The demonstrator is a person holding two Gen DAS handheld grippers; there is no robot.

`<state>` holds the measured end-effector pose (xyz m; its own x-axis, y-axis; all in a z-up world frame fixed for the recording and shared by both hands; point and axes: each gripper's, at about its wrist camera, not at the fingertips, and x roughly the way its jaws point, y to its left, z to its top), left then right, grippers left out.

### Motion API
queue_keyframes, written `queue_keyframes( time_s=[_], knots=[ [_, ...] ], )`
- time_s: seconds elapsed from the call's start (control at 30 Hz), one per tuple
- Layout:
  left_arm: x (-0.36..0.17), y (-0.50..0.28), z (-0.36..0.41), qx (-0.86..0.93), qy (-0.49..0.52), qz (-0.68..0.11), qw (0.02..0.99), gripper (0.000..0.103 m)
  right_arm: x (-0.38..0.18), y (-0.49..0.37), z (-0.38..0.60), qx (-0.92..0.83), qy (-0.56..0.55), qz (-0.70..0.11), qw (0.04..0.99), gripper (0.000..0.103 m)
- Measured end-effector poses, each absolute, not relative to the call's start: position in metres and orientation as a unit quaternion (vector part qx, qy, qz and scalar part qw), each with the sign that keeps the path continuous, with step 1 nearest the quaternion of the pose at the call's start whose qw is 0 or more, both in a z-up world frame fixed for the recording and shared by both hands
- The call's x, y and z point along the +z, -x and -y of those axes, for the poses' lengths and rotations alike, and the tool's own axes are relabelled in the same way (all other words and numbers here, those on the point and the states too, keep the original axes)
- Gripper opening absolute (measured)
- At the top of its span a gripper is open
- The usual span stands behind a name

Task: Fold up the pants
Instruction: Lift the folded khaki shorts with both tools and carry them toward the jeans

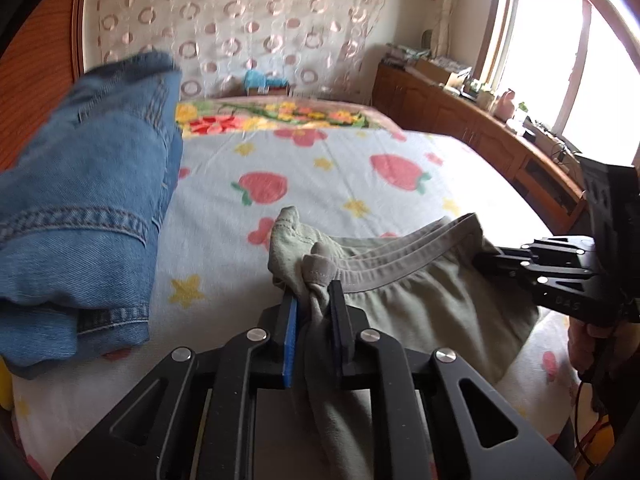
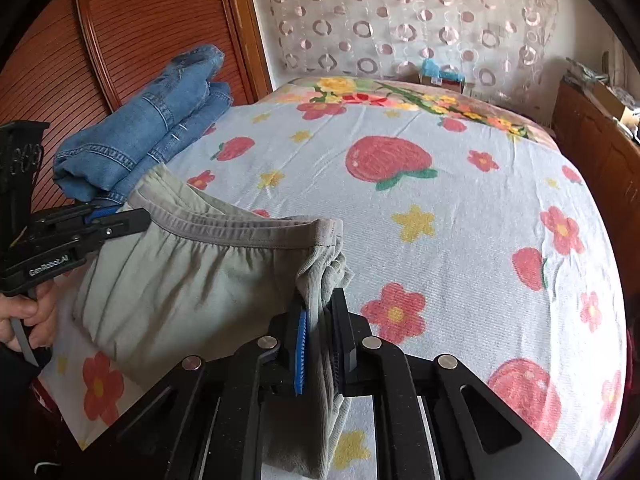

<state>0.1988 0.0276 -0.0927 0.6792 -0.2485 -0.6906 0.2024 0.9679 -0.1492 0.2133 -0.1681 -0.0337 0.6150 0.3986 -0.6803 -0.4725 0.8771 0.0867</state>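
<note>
Grey pants (image 1: 420,300) pinched at both waistband ends

Your left gripper (image 1: 314,308) and right gripper (image 2: 322,320) each have their fingers clamped on bunched fabric above the bed's (image 2: 460,208) near edge.

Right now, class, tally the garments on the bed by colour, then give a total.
Blue (folded jeans): 1
Grey-green (pants, gripped at the waistband by both grippers): 1
Total: 2
</note>
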Motion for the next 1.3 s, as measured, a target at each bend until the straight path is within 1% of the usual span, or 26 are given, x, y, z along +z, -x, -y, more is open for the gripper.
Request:
queue_keyframes(
  time_s=[0.47, 0.7, 0.97, 1.3],
  knots=[
    [-0.029, -0.159, -0.018, -0.121, 0.024, -0.286, 0.95, 0.014, 0.011, -0.164, 0.18, 0.262, 0.037, -0.289, 0.92, 0.01],
    [0.0, -0.148, -0.019, -0.117, 0.023, -0.259, 0.959, 0.014, 0.034, -0.149, 0.181, 0.271, 0.041, -0.25, 0.929, 0.01],
    [0.019, -0.14, -0.028, -0.105, 0.014, -0.236, 0.966, 0.014, 0.046, -0.143, 0.175, 0.276, 0.058, -0.217, 0.934, 0.01],
    [0.023, -0.143, -0.054, -0.083, 0.014, -0.228, 0.97, 0.014, 0.041, -0.175, 0.157, 0.297, 0.079, -0.206, 0.929, 0.01]
  ],
)
